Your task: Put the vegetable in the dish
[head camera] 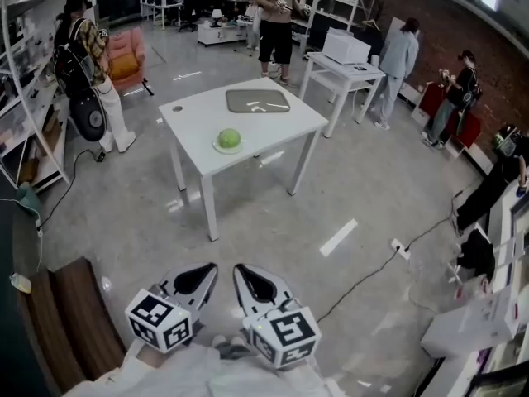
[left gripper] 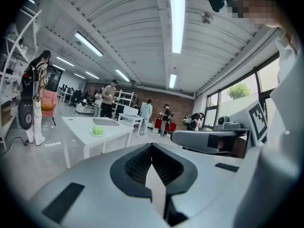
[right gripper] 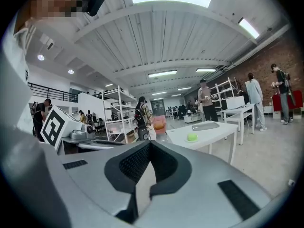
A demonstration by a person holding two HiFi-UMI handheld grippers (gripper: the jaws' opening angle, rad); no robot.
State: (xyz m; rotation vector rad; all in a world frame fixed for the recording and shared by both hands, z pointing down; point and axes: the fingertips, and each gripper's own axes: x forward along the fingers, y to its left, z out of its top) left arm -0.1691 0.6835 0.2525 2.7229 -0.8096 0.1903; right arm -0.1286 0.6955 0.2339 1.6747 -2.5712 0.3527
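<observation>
A round green vegetable [head camera: 230,137] lies in a pale green dish [head camera: 218,147] near the front edge of a white table [head camera: 273,126] across the floor. Both gripper views show it small and far off: the vegetable [left gripper: 98,130] at the left, the vegetable [right gripper: 192,137] at the right. My left gripper [head camera: 210,269] and right gripper [head camera: 239,269] are held side by side close to my body, well short of the table. Both are shut with nothing between their jaws, as the left gripper [left gripper: 152,148] and right gripper [right gripper: 150,146] views confirm.
A grey mat [head camera: 258,100] lies at the table's far side. Behind stands a second white table [head camera: 343,73] with a white box. Several people stand around the room. A pink chair [head camera: 126,56], shelving [head camera: 25,98], a wooden bench [head camera: 74,321] and a floor cable [head camera: 372,271] border the open floor.
</observation>
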